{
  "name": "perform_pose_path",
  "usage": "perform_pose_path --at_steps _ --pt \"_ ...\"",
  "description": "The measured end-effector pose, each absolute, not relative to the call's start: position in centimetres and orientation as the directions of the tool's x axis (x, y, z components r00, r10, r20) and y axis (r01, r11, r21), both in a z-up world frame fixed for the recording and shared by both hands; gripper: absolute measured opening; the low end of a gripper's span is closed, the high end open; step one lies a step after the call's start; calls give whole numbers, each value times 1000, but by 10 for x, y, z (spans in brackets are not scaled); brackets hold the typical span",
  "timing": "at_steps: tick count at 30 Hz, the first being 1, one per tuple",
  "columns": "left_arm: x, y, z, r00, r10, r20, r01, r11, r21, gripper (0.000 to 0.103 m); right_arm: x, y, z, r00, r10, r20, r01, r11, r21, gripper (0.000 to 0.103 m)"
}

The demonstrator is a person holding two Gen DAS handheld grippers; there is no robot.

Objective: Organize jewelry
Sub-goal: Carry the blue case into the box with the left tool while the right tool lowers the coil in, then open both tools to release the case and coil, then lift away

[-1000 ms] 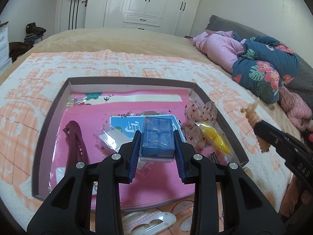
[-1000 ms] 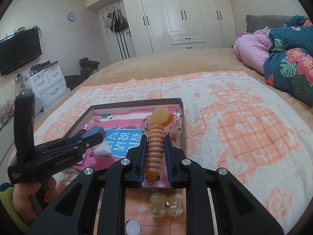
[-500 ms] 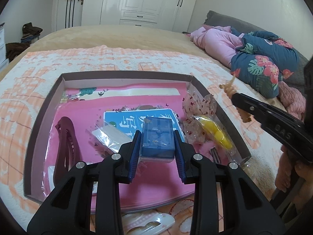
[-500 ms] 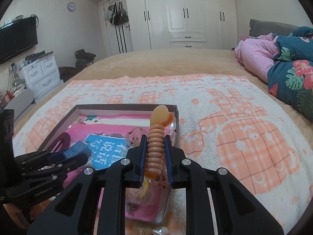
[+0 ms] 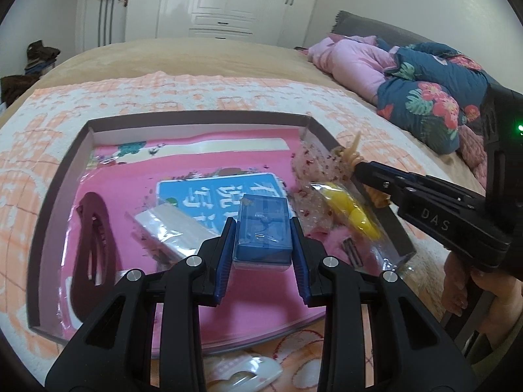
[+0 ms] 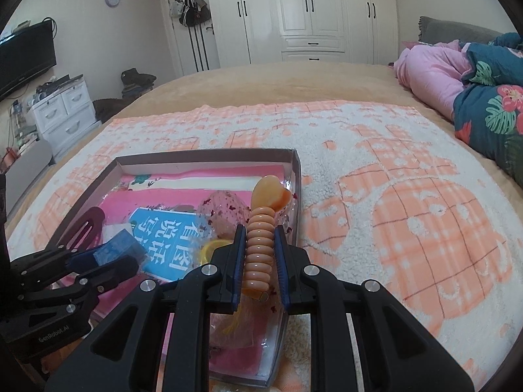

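**Grippers both loaded over the tray; drop spots are the question**

Left gripper (image 5: 261,245) is clamped on the small blue box (image 5: 263,228); pads press its two long sides, jaws only narrowly apart; box long axis runs along the fingers, pointing into the tray (image 5: 59,202); it hangs over the pink liner (image 5: 255,307), near edge, just short of the blue printed card (image 5: 209,196). To its left in that view lies the dark red hair clip (image 5: 93,248), long axis running away from me, well clear of the box; I'd judge the bare pink under the box to be the easy set-down.

Right gripper (image 6: 260,258) is closed tight on the peach coil hair tie (image 6: 260,248); coil axis lies along the fingers, heart charm (image 6: 271,192) sticking out past the tips; it sits over the tray's right wall, above the clear bagged items (image 6: 225,212). Right gripper is nearer that right edge, left nearer the middle; from the left wrist view they're close but apart; I see no contact between them.
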State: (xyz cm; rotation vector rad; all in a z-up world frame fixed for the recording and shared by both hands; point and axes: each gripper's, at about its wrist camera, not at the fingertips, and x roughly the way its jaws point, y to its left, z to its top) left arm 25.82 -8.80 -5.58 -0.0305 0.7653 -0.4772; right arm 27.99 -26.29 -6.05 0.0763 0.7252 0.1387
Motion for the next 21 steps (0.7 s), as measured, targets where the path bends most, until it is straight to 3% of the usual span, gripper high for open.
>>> perform_pose_path --at_steps 12,14,21 --pt "260 -96 -61 596 -435 -675 423 885 -196 25 279 -264 -69 712 189 -676 -110 981 159 21" --pt "260 -97 -62 594 -434 -678 423 884 -196 25 275 -265 -67 717 194 -669 -109 980 168 30" --pt "260 -98 -63 594 -425 -683 421 888 -187 27 263 -278 -52 749 191 -635 -85 977 194 40"
